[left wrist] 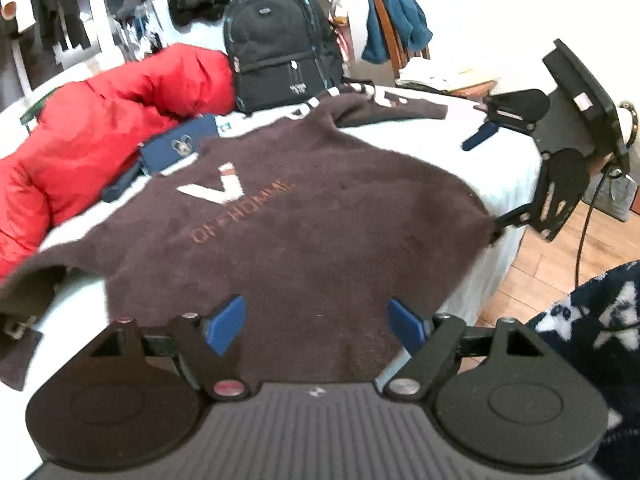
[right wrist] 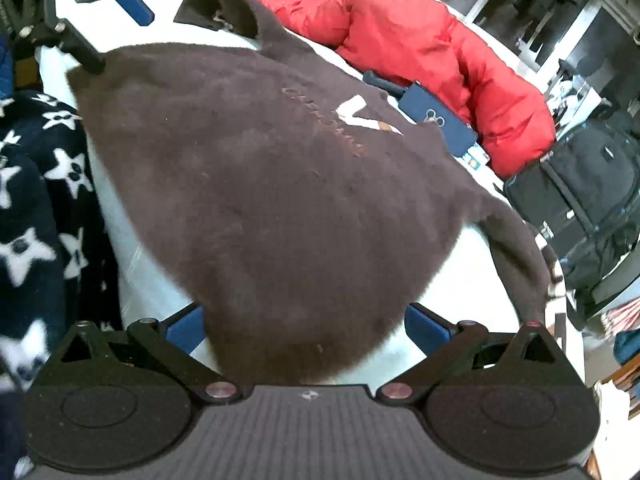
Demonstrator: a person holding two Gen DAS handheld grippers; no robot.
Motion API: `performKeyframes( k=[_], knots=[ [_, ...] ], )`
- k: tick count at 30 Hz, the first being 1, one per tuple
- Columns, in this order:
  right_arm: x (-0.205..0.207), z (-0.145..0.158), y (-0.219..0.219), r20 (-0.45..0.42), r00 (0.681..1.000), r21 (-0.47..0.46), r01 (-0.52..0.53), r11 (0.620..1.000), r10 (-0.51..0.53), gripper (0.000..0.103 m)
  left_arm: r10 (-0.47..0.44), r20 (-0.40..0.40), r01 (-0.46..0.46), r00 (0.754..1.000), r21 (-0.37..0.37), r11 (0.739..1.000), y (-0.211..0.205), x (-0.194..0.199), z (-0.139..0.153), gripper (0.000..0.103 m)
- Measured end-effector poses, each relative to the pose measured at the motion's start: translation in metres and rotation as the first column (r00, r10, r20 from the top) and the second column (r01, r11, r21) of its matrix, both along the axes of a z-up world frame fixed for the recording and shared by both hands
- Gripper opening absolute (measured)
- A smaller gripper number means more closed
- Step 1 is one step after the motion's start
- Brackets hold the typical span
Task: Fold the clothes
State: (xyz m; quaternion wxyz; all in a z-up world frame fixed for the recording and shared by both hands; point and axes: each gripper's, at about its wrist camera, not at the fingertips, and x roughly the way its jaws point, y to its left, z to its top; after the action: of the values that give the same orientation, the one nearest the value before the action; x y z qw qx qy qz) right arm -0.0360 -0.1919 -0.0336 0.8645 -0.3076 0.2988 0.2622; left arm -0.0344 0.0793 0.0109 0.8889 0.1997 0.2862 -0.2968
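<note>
Here one brown fleece sweater [left wrist: 304, 232] lies spread face-up on a white bed [left wrist: 452, 148], its fuzzy nap dark chocolate, with a white V mark [left wrist: 218, 192] on the chest and a line of orange lettering [left wrist: 240, 216] under it. One sleeve [left wrist: 384, 102] with white stripes reaches toward the far edge; the other sleeve [right wrist: 224, 4] curls up with its cuff open. The hem runs along the near edge of the bed, toward the person.

Two grippers are in play. The left gripper [left wrist: 316, 324] has its blue pads [left wrist: 226, 322] spread wide, one on each side of a stretch of hem; whether they touch the cloth cannot be told. In the right wrist view it sits at the sweater's far corner, one finger against the fabric edge. The right gripper [right wrist: 304, 326] is likewise wide, the hem corner bulging between its blue pads [right wrist: 426, 328] without being pinched.

Beside the sweater lie one red puffer jacket [left wrist: 120, 120], one navy pouch [left wrist: 180, 146] with a mouse-head emblem, and one black backpack [left wrist: 280, 40]. One blue garment [left wrist: 400, 24] hangs on one wooden chair [left wrist: 390, 36]. Star-patterned navy fleece [right wrist: 36, 200] on the person fills the near side.
</note>
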Motion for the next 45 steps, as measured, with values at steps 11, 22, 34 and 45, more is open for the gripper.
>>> performKeyframes(
  k=[11,22,34,45],
  knots=[
    [0.051,0.027,0.019,-0.046,0.995,0.229,-0.071,0.971,0.084,0.103,0.239,-0.098,-0.234,0.966,0.068,0.970,0.003,0.118,-0.050,0.080],
    [0.108,-0.019,0.048,-0.162,0.987,0.278,0.047,0.959,-0.001,0.103,0.261,-0.227,-0.266,0.938,0.010,0.964,0.036,0.110,-0.068,0.082],
    [0.083,-0.042,0.019,-0.201,0.969,0.298,0.201,0.933,-0.145,0.103,0.277,-0.229,-0.259,0.933,0.104,0.960,0.059,0.028,-0.073,0.086],
    [0.059,-0.049,0.014,-0.178,0.952,0.316,0.296,0.901,-0.251,0.103,0.324,-0.158,-0.326,0.933,0.013,0.945,0.026,0.093,-0.036,0.088]
  ],
)
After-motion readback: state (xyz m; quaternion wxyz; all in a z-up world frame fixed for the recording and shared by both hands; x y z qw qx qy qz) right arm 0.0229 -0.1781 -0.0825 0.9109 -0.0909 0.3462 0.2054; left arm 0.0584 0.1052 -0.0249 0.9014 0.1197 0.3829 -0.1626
